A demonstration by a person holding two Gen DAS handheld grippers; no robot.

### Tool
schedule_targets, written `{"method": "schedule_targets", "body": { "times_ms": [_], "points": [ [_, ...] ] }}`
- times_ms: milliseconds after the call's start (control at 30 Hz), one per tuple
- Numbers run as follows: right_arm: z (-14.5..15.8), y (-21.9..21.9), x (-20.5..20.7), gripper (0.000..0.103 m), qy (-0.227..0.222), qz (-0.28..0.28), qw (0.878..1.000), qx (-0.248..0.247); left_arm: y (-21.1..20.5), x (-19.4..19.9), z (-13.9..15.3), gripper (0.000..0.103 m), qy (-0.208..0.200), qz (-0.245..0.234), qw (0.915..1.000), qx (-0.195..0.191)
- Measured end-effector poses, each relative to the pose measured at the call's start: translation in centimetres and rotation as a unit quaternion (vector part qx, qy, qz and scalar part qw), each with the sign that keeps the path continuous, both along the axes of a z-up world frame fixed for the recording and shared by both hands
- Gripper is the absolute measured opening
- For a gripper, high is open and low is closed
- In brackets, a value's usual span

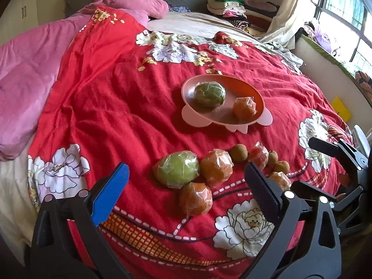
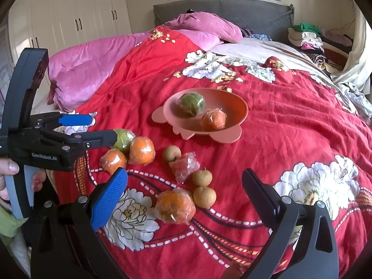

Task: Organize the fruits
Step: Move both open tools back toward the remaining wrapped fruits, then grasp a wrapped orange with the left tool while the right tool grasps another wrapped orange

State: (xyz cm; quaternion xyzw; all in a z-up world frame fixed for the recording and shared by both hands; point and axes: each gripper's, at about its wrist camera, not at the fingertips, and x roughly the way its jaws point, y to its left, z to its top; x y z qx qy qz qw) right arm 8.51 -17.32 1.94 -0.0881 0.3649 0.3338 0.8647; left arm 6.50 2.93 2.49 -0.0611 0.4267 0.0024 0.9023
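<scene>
A pink bowl [image 1: 265,119] [image 2: 241,107] on the red bedspread holds a wrapped green fruit [image 1: 210,94] [image 2: 191,104] and a wrapped orange [image 1: 244,108] [image 2: 212,119]. Nearer me, loose on the spread, lie a green fruit [image 1: 176,169] [image 2: 124,139], two oranges [image 1: 216,167] [image 1: 196,198], a red wrapped fruit [image 2: 184,166], three longans [image 2: 171,153] and another orange [image 2: 175,205]. My left gripper [image 1: 186,166] [image 2: 103,127] is open, its tips just short of the green fruit. My right gripper [image 2: 184,173] hangs open above the red fruit and longans, holding nothing.
A pink quilt [image 1: 25,74] is heaped along the bed's left side, with a grey headboard [image 2: 220,9] behind. Folded clothes [image 1: 230,7] are stacked at the far right by the curtain and window. A person's hand [image 2: 9,169] holds the left gripper's handle.
</scene>
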Motion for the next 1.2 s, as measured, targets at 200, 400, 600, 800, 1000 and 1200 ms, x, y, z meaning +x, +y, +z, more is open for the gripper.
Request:
{"method": "schedule_targets", "body": {
  "times_ms": [200, 400, 600, 800, 1000, 1200],
  "points": [
    [-0.4, 0.1, -0.5, 0.099, 0.008, 0.001, 1.000, -0.002, 0.1, -0.6, -0.3, 0.093, 0.004, 0.001, 1.0000, 0.001],
    [-0.7, 0.1, -1.0, 0.099, 0.014, -0.001, 1.000, -0.006, 0.2, -1.2, -0.9, 0.093, 0.012, 0.001, 0.9999, 0.004],
    [-1.1, 0.0, -1.3, 0.099, 0.023, -0.004, 1.000, -0.010, 0.2, -1.6, -1.5, 0.093, 0.019, 0.001, 0.9998, 0.001],
    [-1.8, -0.3, -1.5, 0.098, 0.035, -0.012, 0.999, -0.015, -0.1, -1.9, -2.1, 0.093, 0.026, -0.004, 0.9996, -0.006],
    [-2.4, -0.3, -1.9, 0.098, 0.046, -0.010, 0.999, -0.019, -0.6, -2.2, -2.4, 0.093, 0.028, -0.014, 0.9995, -0.009],
    [-3.0, -0.5, -2.0, 0.098, 0.058, -0.016, 0.998, -0.019, -1.0, -2.3, -2.5, 0.086, 0.027, -0.029, 0.9991, -0.018]
  ]
}}
